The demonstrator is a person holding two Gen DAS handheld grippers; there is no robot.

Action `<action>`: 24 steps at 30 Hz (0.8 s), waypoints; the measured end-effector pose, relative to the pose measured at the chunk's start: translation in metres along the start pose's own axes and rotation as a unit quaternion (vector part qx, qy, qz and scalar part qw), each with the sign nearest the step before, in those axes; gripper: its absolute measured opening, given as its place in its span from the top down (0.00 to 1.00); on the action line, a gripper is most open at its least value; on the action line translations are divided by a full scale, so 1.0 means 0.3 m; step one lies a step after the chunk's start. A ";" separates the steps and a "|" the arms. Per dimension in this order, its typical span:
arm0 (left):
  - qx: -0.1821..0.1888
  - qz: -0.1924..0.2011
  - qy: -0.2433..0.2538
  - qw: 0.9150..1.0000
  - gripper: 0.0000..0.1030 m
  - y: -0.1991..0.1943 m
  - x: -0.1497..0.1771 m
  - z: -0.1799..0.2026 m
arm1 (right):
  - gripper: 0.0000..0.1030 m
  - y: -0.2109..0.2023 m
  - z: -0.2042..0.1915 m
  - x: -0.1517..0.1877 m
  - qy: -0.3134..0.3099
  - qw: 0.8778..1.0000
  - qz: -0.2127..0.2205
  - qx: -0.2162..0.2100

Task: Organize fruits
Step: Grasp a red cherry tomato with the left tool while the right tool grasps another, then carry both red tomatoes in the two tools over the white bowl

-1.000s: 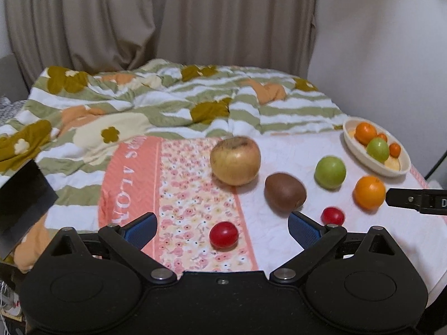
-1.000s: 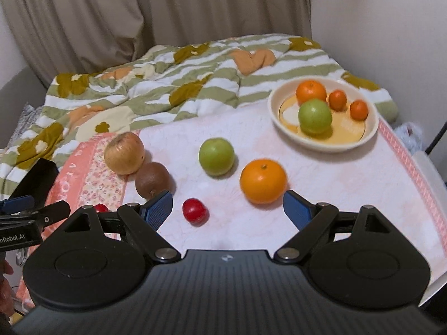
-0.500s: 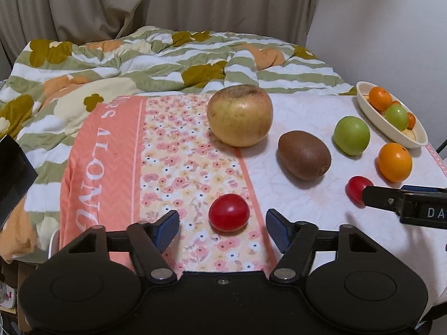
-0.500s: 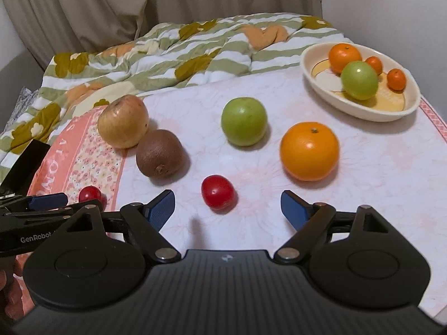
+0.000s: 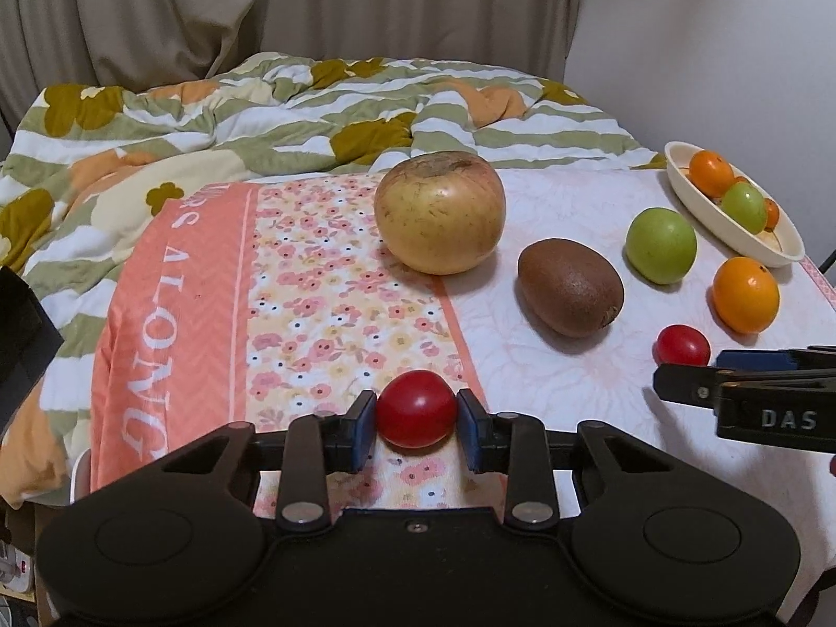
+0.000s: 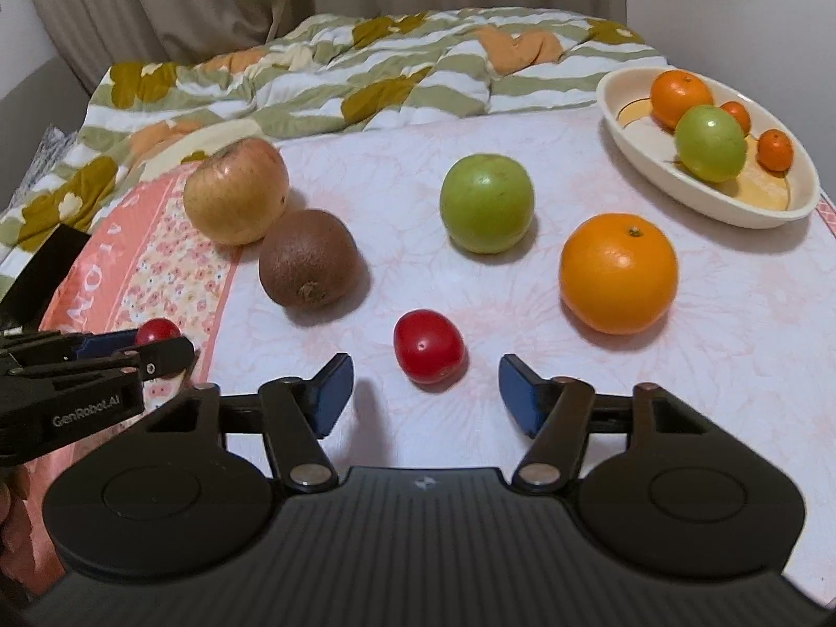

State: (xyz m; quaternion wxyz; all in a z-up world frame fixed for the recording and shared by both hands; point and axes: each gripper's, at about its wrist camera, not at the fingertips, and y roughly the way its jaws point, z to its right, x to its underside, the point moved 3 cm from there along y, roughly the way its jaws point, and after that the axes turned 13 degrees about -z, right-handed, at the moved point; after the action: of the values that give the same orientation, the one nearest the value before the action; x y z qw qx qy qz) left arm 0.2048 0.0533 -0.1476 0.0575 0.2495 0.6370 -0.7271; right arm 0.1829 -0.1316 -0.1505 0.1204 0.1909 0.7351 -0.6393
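At the near left, the left gripper (image 5: 417, 420) is clenched on a cherry tomato (image 5: 416, 409), its blue pads touching both sides, over the floral strip of the cloth (image 5: 324, 282). Farther back sits a yellowish apple (image 5: 440, 211), with a kiwi (image 5: 570, 288) just right of it. The right gripper (image 6: 426, 392) stands released, jaws wide, a second cherry tomato (image 6: 429, 346) lying just beyond them. A green apple (image 6: 486, 202) and an orange (image 6: 618, 272) follow, and at far right a cream oval bowl (image 6: 653, 167) holds more fruit.
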 end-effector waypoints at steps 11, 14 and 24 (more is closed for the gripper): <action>-0.002 -0.006 -0.014 1.000 0.65 -0.011 0.016 -0.015 | 0.54 0.033 -0.015 -0.025 -0.042 0.998 0.018 0.037; -0.003 -0.006 -0.021 1.000 0.65 -0.018 0.022 -0.017 | 0.56 0.034 -0.017 -0.017 -0.058 0.997 0.024 0.041; 0.007 0.008 -0.028 1.000 0.65 -0.099 0.041 0.010 | 0.56 -0.047 -0.033 -0.010 -0.067 0.996 0.037 0.038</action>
State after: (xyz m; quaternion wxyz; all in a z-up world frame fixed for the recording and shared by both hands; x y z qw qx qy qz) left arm 0.1814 0.0586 -0.1262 0.0798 0.2343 0.6281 -0.7377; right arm 0.1801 -0.1237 -0.1353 0.1855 0.1797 0.6929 -0.6732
